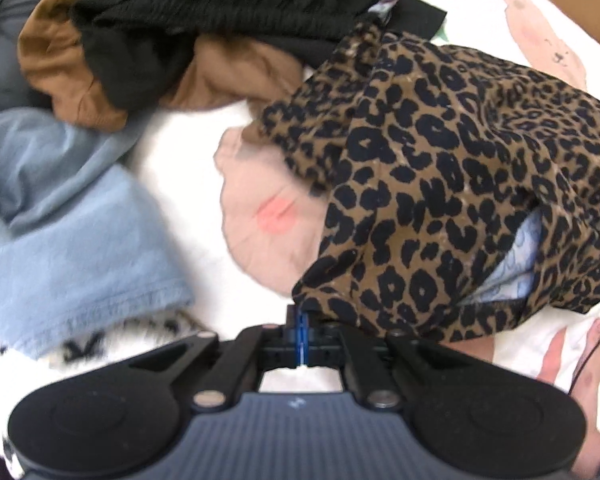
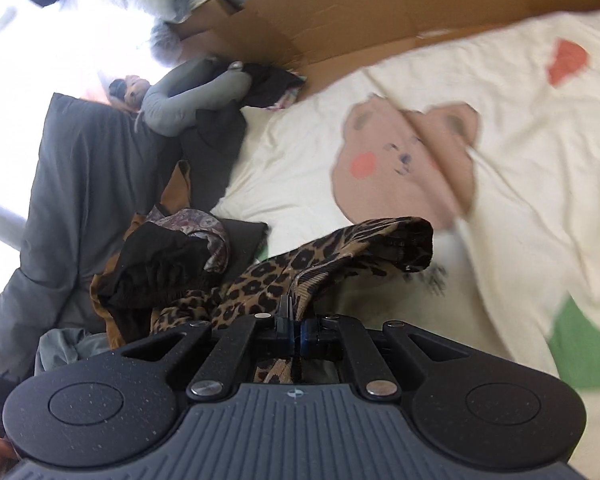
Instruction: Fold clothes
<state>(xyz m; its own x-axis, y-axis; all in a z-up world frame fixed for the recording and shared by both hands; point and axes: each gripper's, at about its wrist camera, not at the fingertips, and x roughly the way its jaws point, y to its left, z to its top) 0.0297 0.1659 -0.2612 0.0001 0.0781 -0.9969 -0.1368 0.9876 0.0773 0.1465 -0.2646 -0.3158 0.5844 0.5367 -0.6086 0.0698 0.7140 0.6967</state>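
Observation:
A leopard-print garment [image 1: 440, 184] lies bunched on a cream bedsheet with bear prints [image 1: 180, 152]. My left gripper [image 1: 300, 320] points straight down and is shut on the garment's near edge, which runs off to the right from its tips. In the right wrist view the same leopard-print garment [image 2: 300, 268] stretches up from my right gripper [image 2: 290, 320], which is shut on a fold of it; a strip of the cloth hangs down behind the closed jaws. A loose end [image 2: 404, 240] sticks up past the tips.
A heap of black [image 1: 204, 20], brown [image 1: 60, 64] and light blue clothes [image 1: 60, 208] lies to the left. A grey duvet [image 2: 80, 184] and grey plush toy [image 2: 188, 92] lie at the bed's side, with cardboard [image 2: 340, 12] beyond. The bear print [image 2: 404, 164] marks bare sheet.

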